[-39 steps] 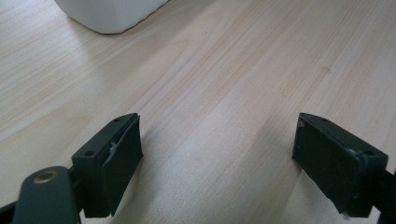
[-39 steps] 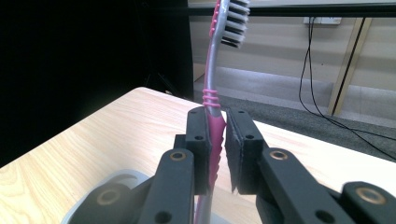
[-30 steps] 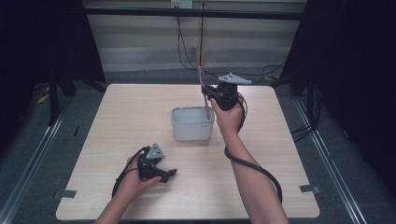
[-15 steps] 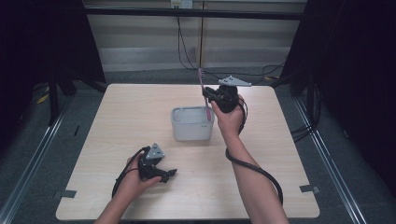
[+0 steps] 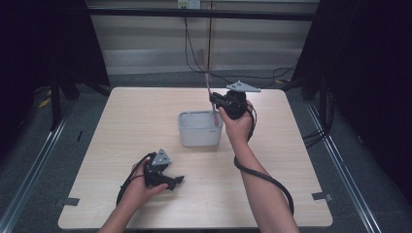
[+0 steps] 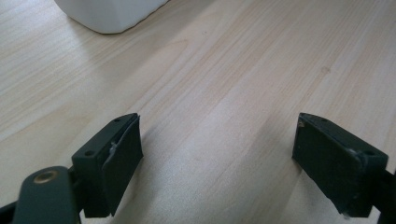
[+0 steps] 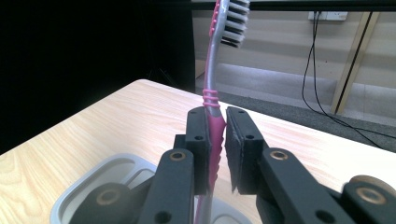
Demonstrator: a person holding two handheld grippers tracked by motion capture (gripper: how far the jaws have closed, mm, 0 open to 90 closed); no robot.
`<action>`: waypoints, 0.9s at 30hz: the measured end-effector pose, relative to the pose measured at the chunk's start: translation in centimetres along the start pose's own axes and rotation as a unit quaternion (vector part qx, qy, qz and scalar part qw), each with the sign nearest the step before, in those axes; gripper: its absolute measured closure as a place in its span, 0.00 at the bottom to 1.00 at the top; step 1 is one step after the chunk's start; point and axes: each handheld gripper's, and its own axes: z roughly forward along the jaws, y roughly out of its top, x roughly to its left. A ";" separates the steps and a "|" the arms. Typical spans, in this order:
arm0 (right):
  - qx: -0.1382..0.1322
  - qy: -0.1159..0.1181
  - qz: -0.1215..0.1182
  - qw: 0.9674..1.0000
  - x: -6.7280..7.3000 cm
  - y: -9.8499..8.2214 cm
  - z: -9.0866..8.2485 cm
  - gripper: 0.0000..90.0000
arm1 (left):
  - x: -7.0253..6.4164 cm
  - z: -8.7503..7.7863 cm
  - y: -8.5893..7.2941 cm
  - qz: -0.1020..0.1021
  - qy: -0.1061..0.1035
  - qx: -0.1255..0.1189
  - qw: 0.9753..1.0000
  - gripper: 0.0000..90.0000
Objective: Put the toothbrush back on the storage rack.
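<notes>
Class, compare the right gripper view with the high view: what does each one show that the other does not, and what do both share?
Right gripper view alone: the toothbrush's bristles and ribbed pink grip, seen close.

High view alone: the left gripper low over the table, and the person's forearms.

Shared: the right gripper shut on the upright toothbrush above the grey container.

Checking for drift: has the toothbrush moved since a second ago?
No. The toothbrush stands as before over the grey holder's right end, gripped by the right tongs.
</notes>
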 end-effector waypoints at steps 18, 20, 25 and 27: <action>-0.003 0.004 0.002 1.000 -0.2 -1.0 -1.0 0.89 | 0.0 0.0 0.0 -0.001 -0.001 0.000 1.000 0.17; -0.002 0.005 0.002 1.000 -0.2 -1.1 -1.1 0.88 | 0.0 0.0 0.0 -0.001 0.000 0.000 1.000 0.17; 0.000 0.003 -0.001 1.000 -0.3 -1.3 -1.7 0.89 | 0.0 0.0 0.0 0.004 0.000 0.003 1.000 0.17; 0.000 0.003 -0.001 1.000 -0.3 -1.3 -1.8 0.89 | 0.0 0.0 0.0 0.004 0.000 0.003 1.000 0.17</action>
